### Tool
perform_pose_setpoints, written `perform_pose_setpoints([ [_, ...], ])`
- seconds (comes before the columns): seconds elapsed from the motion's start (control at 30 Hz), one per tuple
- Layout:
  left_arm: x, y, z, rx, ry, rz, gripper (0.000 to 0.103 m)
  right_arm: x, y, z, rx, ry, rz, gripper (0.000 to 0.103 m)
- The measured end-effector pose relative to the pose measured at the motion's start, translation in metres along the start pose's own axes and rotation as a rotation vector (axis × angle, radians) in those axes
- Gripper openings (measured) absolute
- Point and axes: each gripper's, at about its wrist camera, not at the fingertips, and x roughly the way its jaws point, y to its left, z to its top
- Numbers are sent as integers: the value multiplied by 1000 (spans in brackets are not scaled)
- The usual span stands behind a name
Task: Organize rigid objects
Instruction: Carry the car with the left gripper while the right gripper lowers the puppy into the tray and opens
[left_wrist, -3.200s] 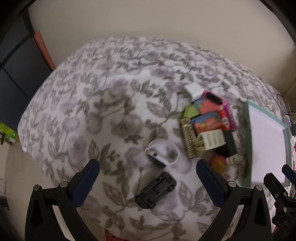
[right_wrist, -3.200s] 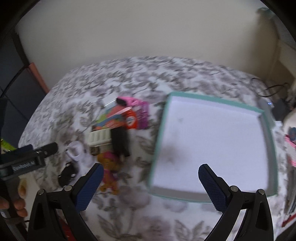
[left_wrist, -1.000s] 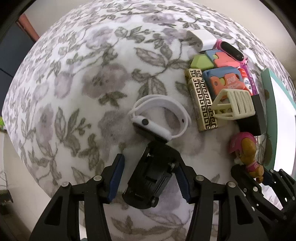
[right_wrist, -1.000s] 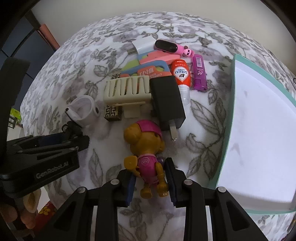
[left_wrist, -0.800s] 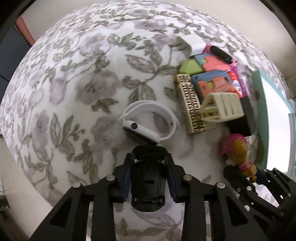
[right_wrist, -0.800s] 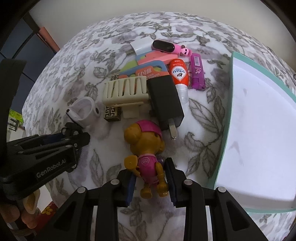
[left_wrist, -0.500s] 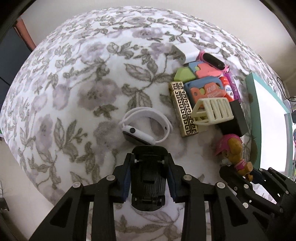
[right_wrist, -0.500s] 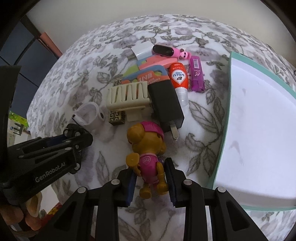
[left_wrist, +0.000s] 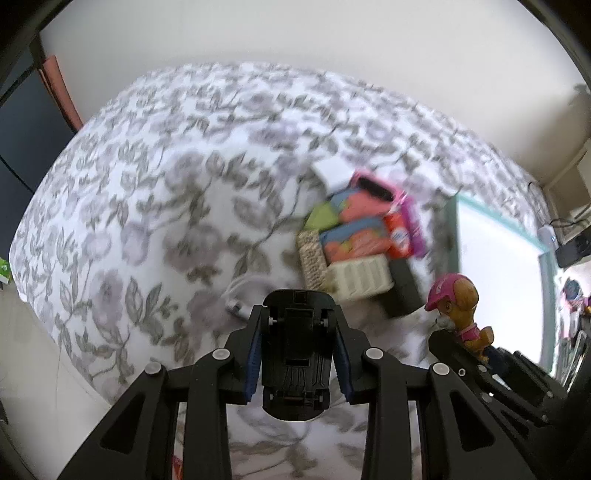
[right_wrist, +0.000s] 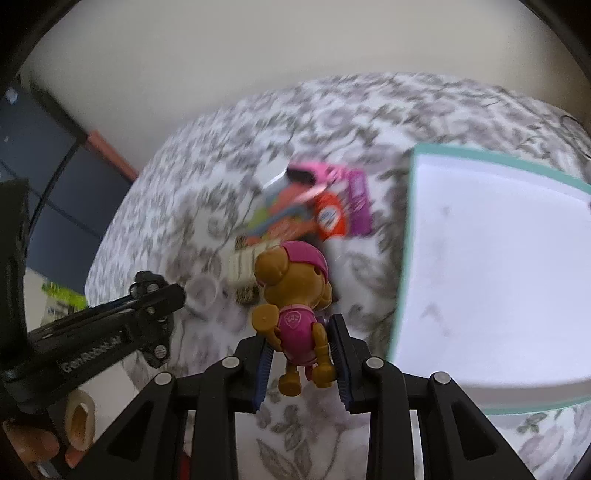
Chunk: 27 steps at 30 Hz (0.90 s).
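My left gripper (left_wrist: 297, 350) is shut on a black toy car (left_wrist: 295, 354) and holds it above the floral cloth, its underside facing the camera. My right gripper (right_wrist: 303, 354) is shut on a brown puppy figure in pink (right_wrist: 295, 299), lifted off the cloth; the figure also shows in the left wrist view (left_wrist: 458, 310). The left gripper shows at the left of the right wrist view (right_wrist: 147, 295). A white tray with a teal rim (right_wrist: 404, 236) lies to the right, and it shows in the left wrist view (left_wrist: 456, 236).
A blurred pile of small items lies on the cloth: a white smartwatch (left_wrist: 243, 291), a cream slotted piece (left_wrist: 360, 277), a gold patterned box (left_wrist: 312, 258), a black charger (left_wrist: 402, 291), an orange tube (right_wrist: 328, 218), a purple item (right_wrist: 358, 206). The table edge drops off at left.
Both grippers have lifted and tilted up, carrying the car and the puppy figure off the cloth. The pile and tray now look farther away and blurred.
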Motion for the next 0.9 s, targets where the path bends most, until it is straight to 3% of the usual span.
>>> perform_pose_setpoints([
  [0.17,-5,-18,-1,29,-50,-25,35,-18,-29,9,93,-81,-54,32],
  [0.5,-25,-96,-7,141,-87,-114,35,-41,-90,19,200,-173,-229,32],
  [0.9,-8,-165,-5,269,-98,-155,35,-64,-136,29,225,-252,-367,32],
])
